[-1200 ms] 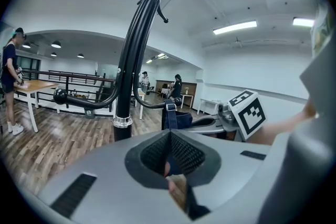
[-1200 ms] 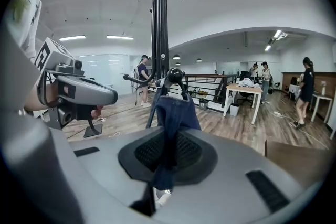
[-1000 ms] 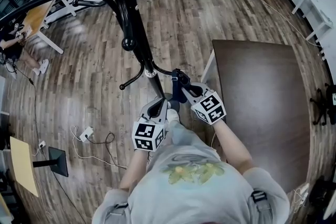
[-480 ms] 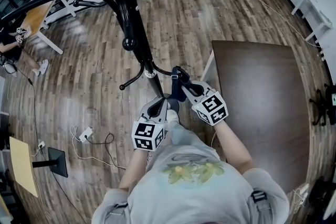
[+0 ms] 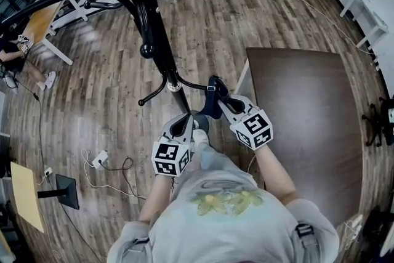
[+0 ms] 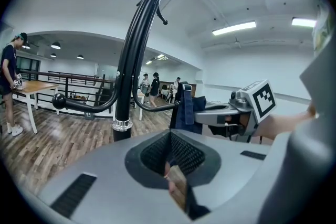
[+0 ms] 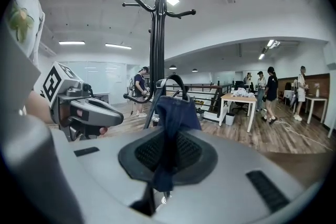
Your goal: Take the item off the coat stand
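My right tongs (image 7: 167, 152) are clamped narrow on the dark blue item (image 7: 173, 113), a limp bit of fabric whose black top loop looks to be over a lower hook (image 5: 192, 84) of the coat stand (image 5: 154, 28), just beside the pole. Over the last second those tongs have crept upward with the fabric pinched in them, and in the head view the item now sits a touch higher against the stand than it did. I read that as the lift that should free the loop from the hook tip, though I can't yet see it clear, so the item isn't off. My left tongs (image 6: 170, 152) are closed with nothing in them, parked low near the foot of the stand and not moving. The dark surface (image 5: 308, 120) lies beyond the stand on my right
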`<act>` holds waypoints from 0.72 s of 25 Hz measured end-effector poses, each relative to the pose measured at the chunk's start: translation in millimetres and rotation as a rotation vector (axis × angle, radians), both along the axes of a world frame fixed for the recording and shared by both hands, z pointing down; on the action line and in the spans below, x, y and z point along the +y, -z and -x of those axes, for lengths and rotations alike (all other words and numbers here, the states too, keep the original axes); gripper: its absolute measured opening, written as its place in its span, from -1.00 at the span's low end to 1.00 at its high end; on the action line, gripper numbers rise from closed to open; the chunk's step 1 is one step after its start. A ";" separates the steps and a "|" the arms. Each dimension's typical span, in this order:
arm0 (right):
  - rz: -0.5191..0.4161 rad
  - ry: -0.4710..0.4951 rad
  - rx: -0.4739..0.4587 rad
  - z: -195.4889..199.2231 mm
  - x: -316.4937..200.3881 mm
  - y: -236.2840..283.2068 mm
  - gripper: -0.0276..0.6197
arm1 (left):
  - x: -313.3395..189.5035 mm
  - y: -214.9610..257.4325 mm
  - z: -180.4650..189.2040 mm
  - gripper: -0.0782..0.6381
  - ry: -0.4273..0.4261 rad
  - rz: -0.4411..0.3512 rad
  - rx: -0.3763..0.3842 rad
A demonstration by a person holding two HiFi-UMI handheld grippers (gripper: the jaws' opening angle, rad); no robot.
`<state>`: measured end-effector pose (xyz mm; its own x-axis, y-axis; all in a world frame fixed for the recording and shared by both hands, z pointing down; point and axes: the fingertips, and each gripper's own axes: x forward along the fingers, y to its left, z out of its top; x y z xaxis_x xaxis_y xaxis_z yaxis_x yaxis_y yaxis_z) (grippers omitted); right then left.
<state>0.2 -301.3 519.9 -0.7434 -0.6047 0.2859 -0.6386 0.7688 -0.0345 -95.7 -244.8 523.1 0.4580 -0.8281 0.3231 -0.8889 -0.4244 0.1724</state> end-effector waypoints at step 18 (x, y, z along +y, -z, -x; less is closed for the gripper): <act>0.011 -0.065 -0.049 -36.0 26.1 9.0 -0.83 | 5.7 12.3 -7.1 -0.74 -0.002 -0.001 0.044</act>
<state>36.2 -275.2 510.9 -0.7159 -0.6490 0.2575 -0.6844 0.7252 -0.0751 -88.5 -239.1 510.8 0.4732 -0.8276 0.3020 -0.8798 -0.4259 0.2113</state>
